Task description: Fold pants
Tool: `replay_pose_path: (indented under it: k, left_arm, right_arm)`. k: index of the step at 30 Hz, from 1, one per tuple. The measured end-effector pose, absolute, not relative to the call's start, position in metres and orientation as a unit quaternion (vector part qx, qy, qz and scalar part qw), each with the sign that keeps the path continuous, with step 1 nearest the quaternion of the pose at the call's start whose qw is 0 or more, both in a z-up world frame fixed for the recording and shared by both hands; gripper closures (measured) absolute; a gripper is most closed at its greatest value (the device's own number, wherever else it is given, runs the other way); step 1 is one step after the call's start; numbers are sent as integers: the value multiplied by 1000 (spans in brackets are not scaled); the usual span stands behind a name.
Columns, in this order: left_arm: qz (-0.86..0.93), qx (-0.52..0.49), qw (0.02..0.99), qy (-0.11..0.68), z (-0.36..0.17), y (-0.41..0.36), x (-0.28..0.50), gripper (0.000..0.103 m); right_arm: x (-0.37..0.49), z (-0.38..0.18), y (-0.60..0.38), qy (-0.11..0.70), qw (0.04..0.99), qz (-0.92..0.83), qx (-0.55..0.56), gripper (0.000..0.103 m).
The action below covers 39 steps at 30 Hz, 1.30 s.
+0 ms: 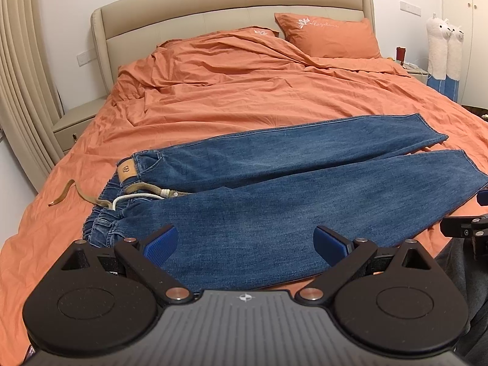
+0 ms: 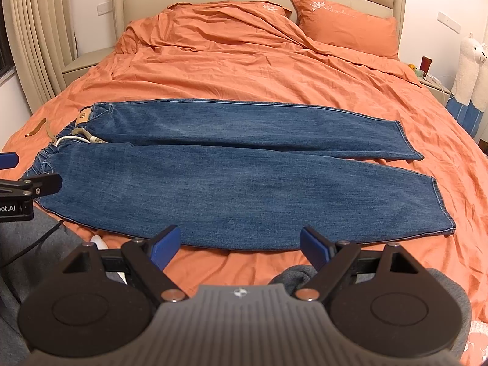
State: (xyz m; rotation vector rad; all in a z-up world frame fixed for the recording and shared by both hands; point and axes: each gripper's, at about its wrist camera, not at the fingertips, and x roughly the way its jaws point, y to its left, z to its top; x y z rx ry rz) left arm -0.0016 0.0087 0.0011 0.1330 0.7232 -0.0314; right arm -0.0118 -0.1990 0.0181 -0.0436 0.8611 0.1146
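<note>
Jeans point(image 2: 231, 164) lie flat across the bed point(image 2: 244, 70) near its foot edge, unfolded, both legs side by side, waistband toward the left edge, hems toward the right. Tan drawstring point(image 1: 65, 193) trails off the waistband onto the orange duvet. Left tool point(image 1: 245, 245) hovers over the near leg by the waist, fingers spread, holding nothing. Right tool point(image 2: 241, 248) sits at the foot edge just short of the near leg, fingers spread, empty. Orange pillow point(image 2: 347, 23) at the headboard.
</note>
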Motion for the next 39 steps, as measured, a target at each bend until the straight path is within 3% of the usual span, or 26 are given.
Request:
replay_pose_path:
  k: [39]
  left_arm:
    - [-13,62,932,356,-4,11,-7,0]
  right_arm:
    - [-13,14,-195,419,906,63,-21,21]
